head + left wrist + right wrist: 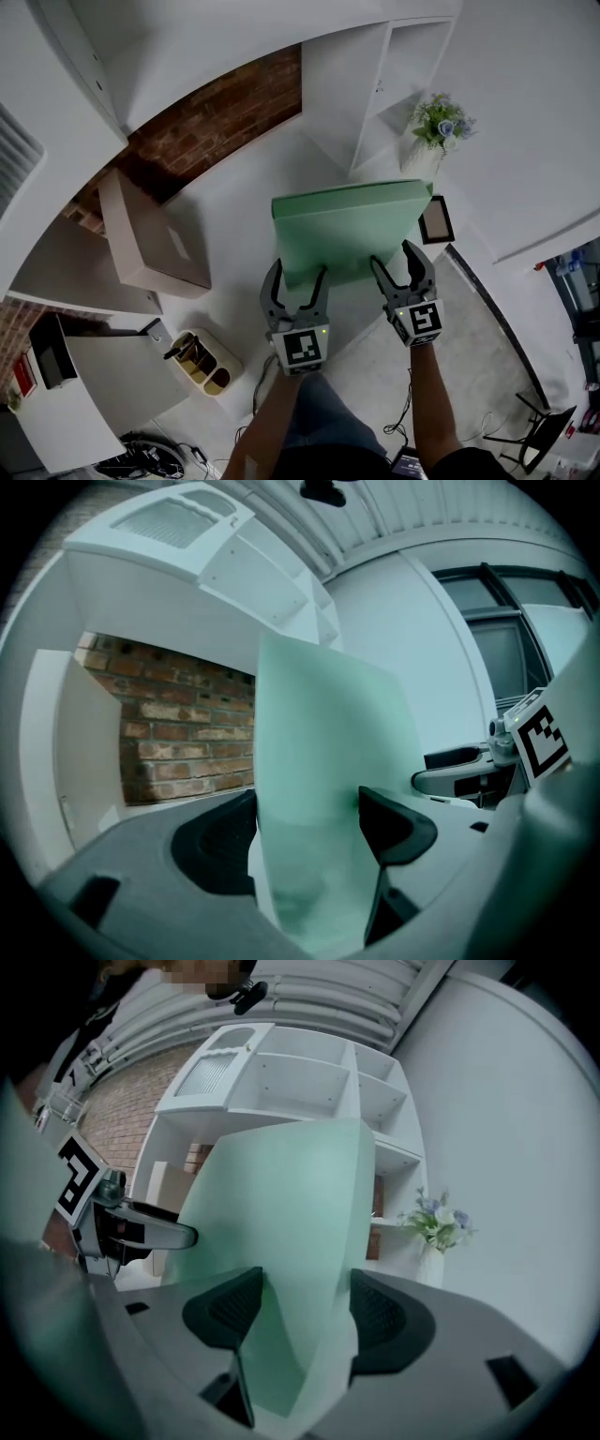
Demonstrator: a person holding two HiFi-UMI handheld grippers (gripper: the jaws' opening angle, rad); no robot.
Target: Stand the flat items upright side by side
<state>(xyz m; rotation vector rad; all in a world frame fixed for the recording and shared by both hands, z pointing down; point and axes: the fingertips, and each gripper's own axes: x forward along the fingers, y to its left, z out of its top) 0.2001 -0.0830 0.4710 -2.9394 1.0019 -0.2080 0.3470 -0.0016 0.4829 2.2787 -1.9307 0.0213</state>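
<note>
A large flat pale-green box [347, 230] is held up off the white surface, tilted with its broad face toward me. My left gripper [298, 272] is shut on its near edge at the left, and my right gripper [394, 255] is shut on the same edge at the right. In the left gripper view the green box [328, 733] fills the gap between both dark pads. The right gripper view shows the box [281, 1204] edge-on between that gripper's pads. A flat tan box [150, 239] leans upright at the left by the shelf.
A small dark picture frame [436, 218] stands right of the green box, below a white vase of flowers [441, 122]. White shelf compartments [394, 66] rise behind. A desk organizer [202, 361] with pens sits near left. A brick wall [216, 117] lies beyond.
</note>
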